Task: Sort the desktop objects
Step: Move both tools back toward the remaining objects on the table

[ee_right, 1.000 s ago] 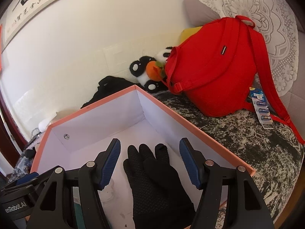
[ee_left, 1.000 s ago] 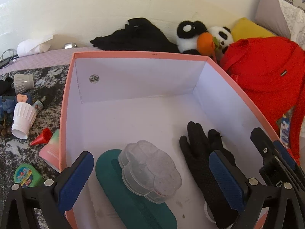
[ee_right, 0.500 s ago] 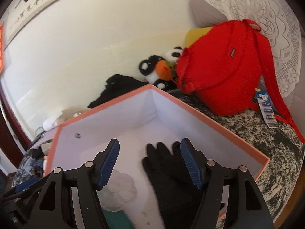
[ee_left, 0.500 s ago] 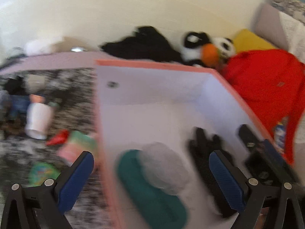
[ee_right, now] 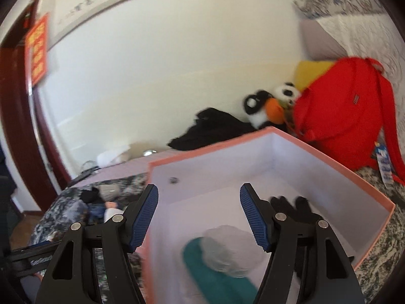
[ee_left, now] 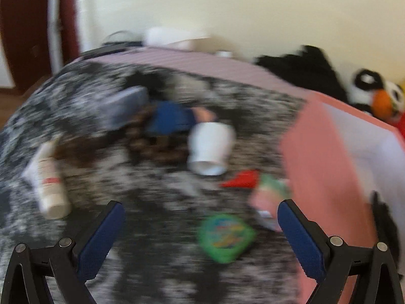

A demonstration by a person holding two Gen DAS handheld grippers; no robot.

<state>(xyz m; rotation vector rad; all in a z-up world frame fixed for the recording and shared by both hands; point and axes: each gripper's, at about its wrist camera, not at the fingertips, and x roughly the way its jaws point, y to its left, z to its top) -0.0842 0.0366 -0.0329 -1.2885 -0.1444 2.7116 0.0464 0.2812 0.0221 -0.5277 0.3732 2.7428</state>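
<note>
The pink box (ee_right: 329, 159) with a white inside holds a black glove (ee_right: 291, 206), a clear plastic case (ee_right: 227, 250) and a teal object (ee_right: 215, 276). My right gripper (ee_right: 198, 217) is open and empty above the box's left part. My left gripper (ee_left: 201, 240) is open and empty over the mottled surface left of the box (ee_left: 316, 167). In front of it lie a green round item (ee_left: 225, 236), a pink-green packet (ee_left: 268, 200), a red cone (ee_left: 241, 179), a white cup (ee_left: 210, 152) and a white tube (ee_left: 48, 185). This view is blurred.
A blue item (ee_left: 172, 120) and dark clutter lie further back on the mottled surface. A red backpack (ee_right: 349, 111), a panda plush (ee_right: 268, 103) and black cloth (ee_right: 215, 131) sit behind the box by the wall. A striped pink cloth (ee_left: 202, 63) covers the far edge.
My left gripper has swung left, out of the box and over the loose items on the mottled surface. My right gripper has also shifted left, from over the glove to the box's left part.
</note>
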